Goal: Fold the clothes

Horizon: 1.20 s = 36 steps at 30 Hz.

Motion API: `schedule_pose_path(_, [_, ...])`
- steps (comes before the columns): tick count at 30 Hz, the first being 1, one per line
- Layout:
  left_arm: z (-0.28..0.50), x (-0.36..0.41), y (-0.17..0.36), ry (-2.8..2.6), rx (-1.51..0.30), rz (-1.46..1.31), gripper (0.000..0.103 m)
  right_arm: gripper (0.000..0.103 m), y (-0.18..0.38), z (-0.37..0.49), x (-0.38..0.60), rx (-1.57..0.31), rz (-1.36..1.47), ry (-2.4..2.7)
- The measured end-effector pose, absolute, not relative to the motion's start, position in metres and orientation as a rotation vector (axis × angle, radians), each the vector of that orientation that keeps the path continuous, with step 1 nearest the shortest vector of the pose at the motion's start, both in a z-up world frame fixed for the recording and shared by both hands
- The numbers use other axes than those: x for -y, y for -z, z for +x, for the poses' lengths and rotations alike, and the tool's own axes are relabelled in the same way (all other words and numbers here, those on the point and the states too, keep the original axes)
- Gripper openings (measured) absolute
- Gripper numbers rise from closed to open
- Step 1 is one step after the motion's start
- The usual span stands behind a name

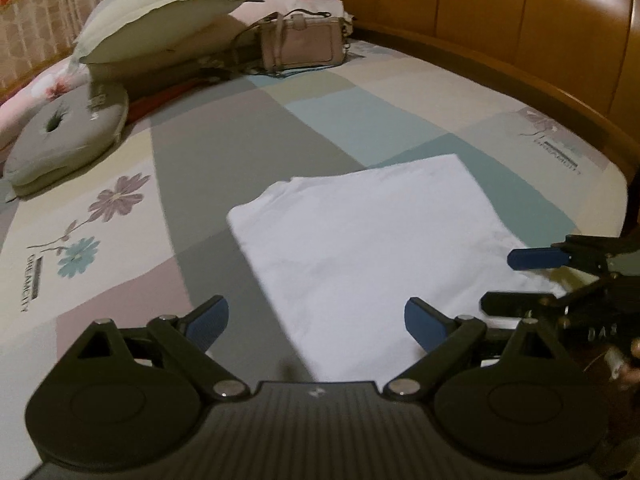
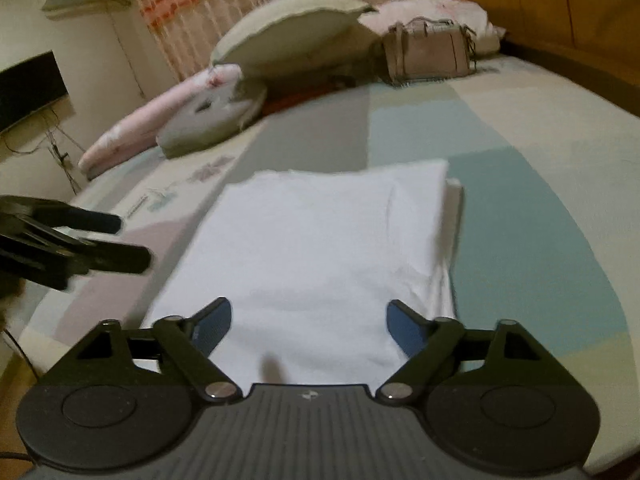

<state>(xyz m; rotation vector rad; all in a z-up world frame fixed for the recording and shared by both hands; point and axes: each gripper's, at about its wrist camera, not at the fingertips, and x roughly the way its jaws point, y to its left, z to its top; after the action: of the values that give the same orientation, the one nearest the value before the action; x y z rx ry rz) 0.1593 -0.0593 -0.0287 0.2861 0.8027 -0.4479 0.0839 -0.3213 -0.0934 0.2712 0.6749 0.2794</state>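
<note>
garment: white folded cloth (image 1: 360,248) flat on bed sheet (image 1: 224,144), near edge
left gripper (image 1: 316,320): fingers spread wide, empty, above cloth's left near corner
right gripper (image 2: 308,320): fingers spread, empty, over cloth's near edge
far: handbag (image 1: 302,42), pillows (image 1: 160,20)

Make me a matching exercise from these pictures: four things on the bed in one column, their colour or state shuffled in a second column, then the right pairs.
Column one:
1. folded garment
2. handbag
3. round cushion
4. right gripper

Column two:
A. grey, with a hole in its middle
B. jaws open, nothing between them
C. white, lying flat on the bedsheet
D. beige-pink, standing upright near the pillows

Pairs: 1-C, 2-D, 3-A, 4-B
</note>
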Motion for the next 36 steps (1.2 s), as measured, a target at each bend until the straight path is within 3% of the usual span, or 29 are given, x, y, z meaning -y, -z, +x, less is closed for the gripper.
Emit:
schedule_pose_path(4, [0.153,0.048,0.028,0.417,-0.783,0.279,0.095,0.079,0.081,0.08,0.328,-0.643,0.278,-0.272])
schedule_pose_path(6, [0.152,0.044,0.028,0.411,-0.768,0.262,0.095,0.072,0.074,0.089,0.33,-0.63,0.247,-0.242])
schedule_pose_path(8, [0.15,0.04,0.028,0.412,-0.759,0.241,0.095,0.044,0.069,0.101,0.332,-0.62,0.206,-0.206])
schedule_pose_path(15, [0.152,0.03,0.032,0.401,-0.759,0.217,0.095,0.042,0.082,0.157,0.353,-0.639,0.169,-0.027])
schedule_pose_path(16, [0.153,0.029,0.033,0.399,-0.76,0.218,0.095,0.032,0.085,0.162,0.355,-0.645,0.177,-0.026])
schedule_pose_path(17, [0.154,0.028,0.034,0.396,-0.761,0.218,0.095,0.009,0.088,0.166,0.356,-0.643,0.189,-0.036])
schedule_pose_path(24, [0.16,0.024,0.035,0.388,-0.751,0.209,0.095,0.006,0.097,0.201,0.373,-0.683,0.219,-0.019])
schedule_pose_path(33, [0.161,0.019,0.038,0.383,-0.749,0.207,0.095,0.014,0.062,0.194,0.356,-0.618,0.213,-0.07])
schedule_pose_path(36, [0.159,0.018,0.037,0.388,-0.749,0.208,0.095,0.024,0.067,0.202,0.339,-0.656,0.185,-0.131])
